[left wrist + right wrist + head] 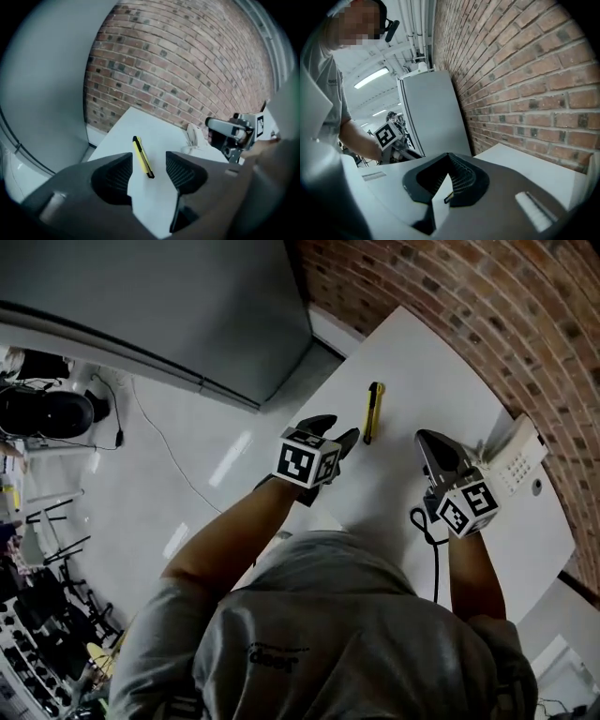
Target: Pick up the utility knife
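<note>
Roughly lengthwise away from the person [319, 615], utility knife [374, 412] on table [412, 371].

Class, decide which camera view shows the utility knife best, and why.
The left gripper view: the knife lies whole and large, seen ahead between the open jaws. The head view shows it whole but small. The right gripper view shows at most a sliver.
</note>
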The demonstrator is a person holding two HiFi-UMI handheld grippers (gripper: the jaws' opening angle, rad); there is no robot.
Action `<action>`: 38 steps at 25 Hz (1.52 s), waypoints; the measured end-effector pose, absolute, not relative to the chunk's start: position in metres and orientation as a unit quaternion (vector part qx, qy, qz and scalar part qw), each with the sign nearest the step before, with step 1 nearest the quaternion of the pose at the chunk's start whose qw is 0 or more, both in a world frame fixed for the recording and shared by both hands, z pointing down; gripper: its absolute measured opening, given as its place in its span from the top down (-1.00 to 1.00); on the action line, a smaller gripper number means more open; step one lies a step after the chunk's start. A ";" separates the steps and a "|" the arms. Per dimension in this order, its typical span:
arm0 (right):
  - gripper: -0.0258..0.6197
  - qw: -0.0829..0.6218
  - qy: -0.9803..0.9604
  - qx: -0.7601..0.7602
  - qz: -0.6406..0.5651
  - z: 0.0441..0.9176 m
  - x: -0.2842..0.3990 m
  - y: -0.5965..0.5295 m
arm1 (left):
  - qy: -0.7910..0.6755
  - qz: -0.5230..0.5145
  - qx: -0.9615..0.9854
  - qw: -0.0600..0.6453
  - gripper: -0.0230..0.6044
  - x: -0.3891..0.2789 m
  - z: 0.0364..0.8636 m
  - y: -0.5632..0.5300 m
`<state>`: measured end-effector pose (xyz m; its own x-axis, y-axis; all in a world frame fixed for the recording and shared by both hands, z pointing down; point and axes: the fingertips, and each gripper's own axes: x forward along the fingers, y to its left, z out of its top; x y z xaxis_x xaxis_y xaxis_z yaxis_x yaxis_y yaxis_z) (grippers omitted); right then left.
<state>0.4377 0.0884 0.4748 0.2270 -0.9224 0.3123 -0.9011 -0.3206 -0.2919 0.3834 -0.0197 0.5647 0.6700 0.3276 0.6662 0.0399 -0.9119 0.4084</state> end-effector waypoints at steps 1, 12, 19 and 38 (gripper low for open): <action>0.89 0.021 0.578 -0.786 -0.216 0.477 0.442 0.094 | 0.102 0.405 0.890 0.186 0.19 0.394 0.573 -0.013; 0.89 0.025 0.540 -0.813 -0.216 0.506 0.482 0.143 | 0.040 0.510 0.845 0.154 0.10 0.457 0.657 0.025; 0.89 0.038 0.537 -0.812 -0.225 0.516 0.490 0.156 | -0.016 0.551 0.827 0.107 0.09 0.464 0.693 0.018; 0.89 0.033 0.580 -0.785 -0.214 0.501 0.480 0.113 | -0.012 0.487 0.857 0.168 0.56 0.442 0.642 -0.009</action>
